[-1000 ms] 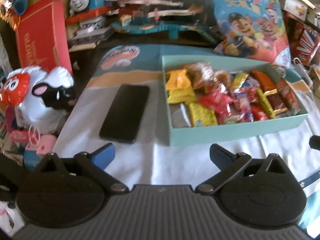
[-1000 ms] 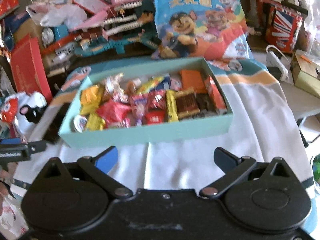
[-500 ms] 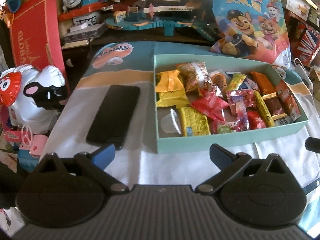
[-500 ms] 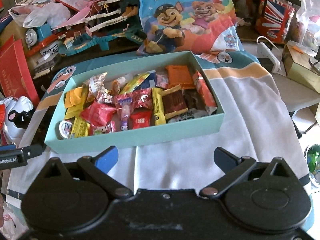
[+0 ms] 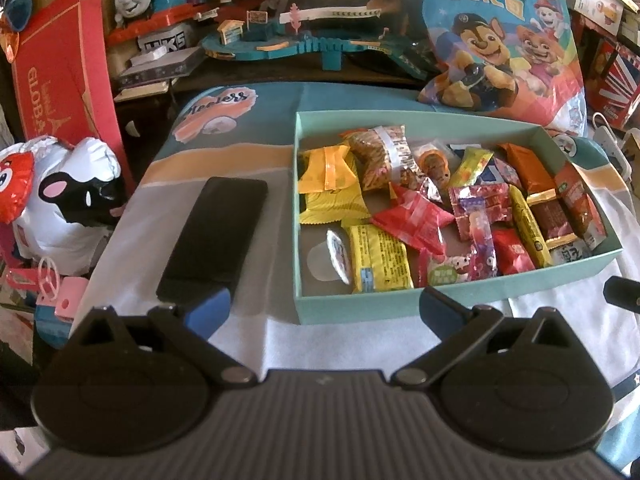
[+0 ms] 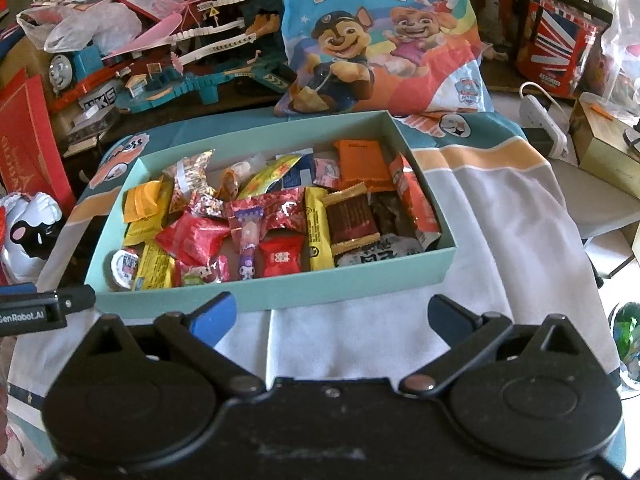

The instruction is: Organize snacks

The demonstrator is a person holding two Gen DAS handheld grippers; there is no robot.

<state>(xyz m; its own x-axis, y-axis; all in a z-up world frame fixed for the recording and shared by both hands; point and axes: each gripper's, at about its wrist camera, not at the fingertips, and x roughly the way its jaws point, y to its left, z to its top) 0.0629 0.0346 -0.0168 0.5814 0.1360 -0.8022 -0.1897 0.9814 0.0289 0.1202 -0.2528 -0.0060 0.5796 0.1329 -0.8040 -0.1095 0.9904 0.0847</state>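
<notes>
While both grippers are hovering short of the box's near wall, each is holding its fingers spread wide with nothing between them. The left gripper is sitting over the white cloth, its left fingertip just in front of the phone. The right gripper is facing the middle of the box.

The box is lying on the cloth, open-topped, and the snacks are filling it in a loose heap: a jelly cup is sitting in the near-left corner, a yellow pack is lying beside it, a red pack is resting near the middle, and an orange pack is lying toward the far-right. A cartoon bag is standing just behind the box. The phone is lying flat, left of the box, apart from it.
</notes>
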